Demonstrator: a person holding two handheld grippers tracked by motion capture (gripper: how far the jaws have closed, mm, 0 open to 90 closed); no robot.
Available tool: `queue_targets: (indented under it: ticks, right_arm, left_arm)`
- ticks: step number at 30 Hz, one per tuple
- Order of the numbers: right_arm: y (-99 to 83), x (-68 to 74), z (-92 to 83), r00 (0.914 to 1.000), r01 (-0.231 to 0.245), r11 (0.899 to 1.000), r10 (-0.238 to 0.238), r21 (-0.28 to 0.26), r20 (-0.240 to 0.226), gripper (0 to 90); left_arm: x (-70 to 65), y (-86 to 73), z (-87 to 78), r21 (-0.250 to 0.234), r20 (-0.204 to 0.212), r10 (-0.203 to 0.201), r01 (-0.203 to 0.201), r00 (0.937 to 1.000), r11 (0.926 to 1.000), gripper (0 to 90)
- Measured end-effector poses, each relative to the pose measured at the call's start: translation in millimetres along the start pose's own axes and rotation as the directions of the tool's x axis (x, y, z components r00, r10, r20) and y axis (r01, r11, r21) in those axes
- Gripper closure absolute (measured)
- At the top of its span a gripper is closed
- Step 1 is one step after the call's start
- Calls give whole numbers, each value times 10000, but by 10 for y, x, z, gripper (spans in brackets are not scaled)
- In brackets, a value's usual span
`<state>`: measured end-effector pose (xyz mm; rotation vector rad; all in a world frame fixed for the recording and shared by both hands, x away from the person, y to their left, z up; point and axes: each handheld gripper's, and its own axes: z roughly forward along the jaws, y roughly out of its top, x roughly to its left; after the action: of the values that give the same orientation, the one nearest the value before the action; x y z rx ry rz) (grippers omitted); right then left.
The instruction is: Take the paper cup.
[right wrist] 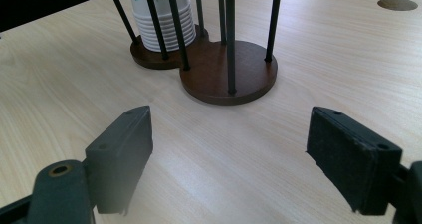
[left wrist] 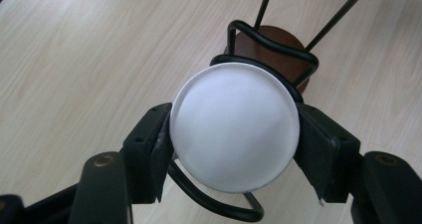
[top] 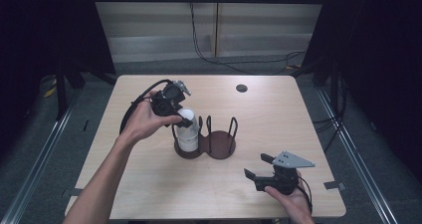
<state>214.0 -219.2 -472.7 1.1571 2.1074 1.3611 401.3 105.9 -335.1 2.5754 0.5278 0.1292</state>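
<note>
The left gripper (left wrist: 234,134) is pinching the top white cup (left wrist: 234,127) of the stack (right wrist: 161,17) sitting in the left bay of the wire cup holder (top: 219,144) at mid-counter (top: 149,194). Its fingers (left wrist: 152,144) are pressing both sides of the cup, so a straight upward lift, clear of the wire uprights, looks best. The right gripper (right wrist: 229,159) is hovering near the counter's edge, fingers spread and holding nothing.
</note>
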Motion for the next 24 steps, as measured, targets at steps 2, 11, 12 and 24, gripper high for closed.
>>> queue_targets:
  ticks: [2, 11, 12, 24]
  right_arm:
    - [-2, 3, 1, 10000, -52, 10000, 52, 60, 24, 179]
    - [-4, 3, -2, 10000, -44, 10000, 44, 78, 28, 179]
    - [-4, 2, 0, 10000, -56, 10000, 55, 57, 26, 179]
    - [-6, -9, 5, 9999, -121, 9999, 120, 58, 84, 175]
  left_arm:
    - [-10, 4, -11, -145, -41, -135, 135, 9999, 9998, 362]
    - [-2, 1, -124, -526, -77, -116, 112, 9999, 9986, 363]
    - [-1, -2, -137, -545, -71, -79, 75, 9999, 9985, 364]
    - [4, -23, -251, -1017, -29, -210, 206, 9998, 9946, 365]
